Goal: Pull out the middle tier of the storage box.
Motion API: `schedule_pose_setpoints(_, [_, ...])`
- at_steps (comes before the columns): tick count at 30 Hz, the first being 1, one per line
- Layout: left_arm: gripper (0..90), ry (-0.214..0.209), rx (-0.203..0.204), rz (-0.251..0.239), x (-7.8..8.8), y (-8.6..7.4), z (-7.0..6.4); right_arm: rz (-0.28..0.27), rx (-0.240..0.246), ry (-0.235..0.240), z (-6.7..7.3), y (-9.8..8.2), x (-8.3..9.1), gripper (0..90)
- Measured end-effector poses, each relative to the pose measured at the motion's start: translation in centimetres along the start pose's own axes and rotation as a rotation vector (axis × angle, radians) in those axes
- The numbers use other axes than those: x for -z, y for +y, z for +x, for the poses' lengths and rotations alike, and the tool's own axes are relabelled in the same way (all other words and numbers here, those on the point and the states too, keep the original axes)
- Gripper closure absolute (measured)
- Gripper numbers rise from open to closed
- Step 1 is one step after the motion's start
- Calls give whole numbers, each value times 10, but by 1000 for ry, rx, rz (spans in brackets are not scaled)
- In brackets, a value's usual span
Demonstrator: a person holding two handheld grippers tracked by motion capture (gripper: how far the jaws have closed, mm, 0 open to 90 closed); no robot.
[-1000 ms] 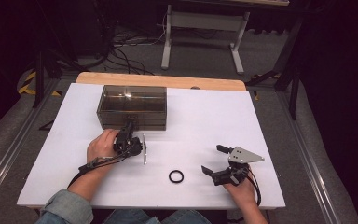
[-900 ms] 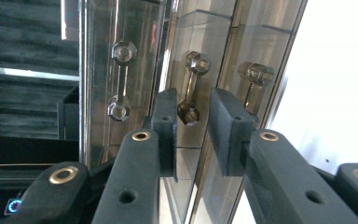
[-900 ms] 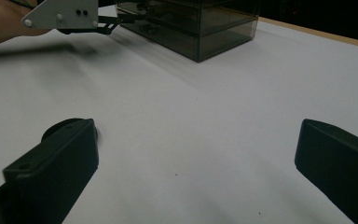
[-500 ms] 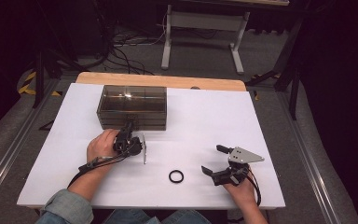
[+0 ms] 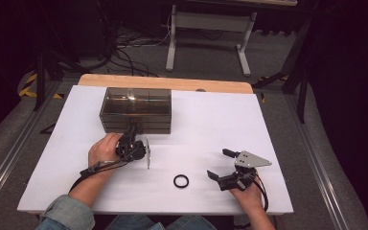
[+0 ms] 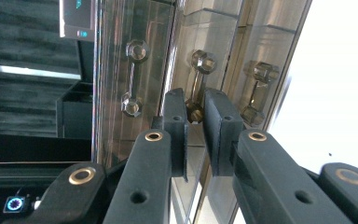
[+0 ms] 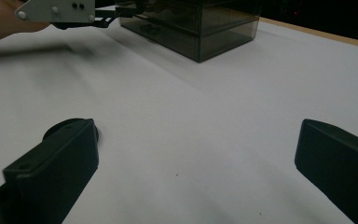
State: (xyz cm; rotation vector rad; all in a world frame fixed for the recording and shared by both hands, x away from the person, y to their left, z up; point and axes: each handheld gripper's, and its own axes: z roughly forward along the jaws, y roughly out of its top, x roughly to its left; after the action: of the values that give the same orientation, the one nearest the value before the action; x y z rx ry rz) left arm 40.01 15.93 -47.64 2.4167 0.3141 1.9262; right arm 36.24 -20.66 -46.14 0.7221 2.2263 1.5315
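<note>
Smoky clear drawer box (image 5: 135,109) just ahead of left jaws, middle handle (image 6: 197,84) pinched between them; black ring (image 5: 181,181) beside open right jaws.

The left gripper (image 5: 133,130) reaches toward the table's far edge, its jaws nearly together (a narrow gap shows between them) — the left hand (image 5: 104,149) wrapped behind it. The right gripper (image 5: 221,164) rests near the near edge, jaws spread wide, pointing left.

Glossy smoked-plastic drawer box (image 5: 135,109)
</note>
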Motion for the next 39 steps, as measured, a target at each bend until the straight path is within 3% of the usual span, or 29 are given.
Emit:
schedule_pose_setpoints(11, [799, -21, 21, -8, 10, 0, 3, 0, 0, 0, 0, 0, 0, 0])
schedule_pose_setpoints(39, [794, -55, 2, -31, 31, -5, 1, 3, 0, 4, 0, 0, 0, 0])
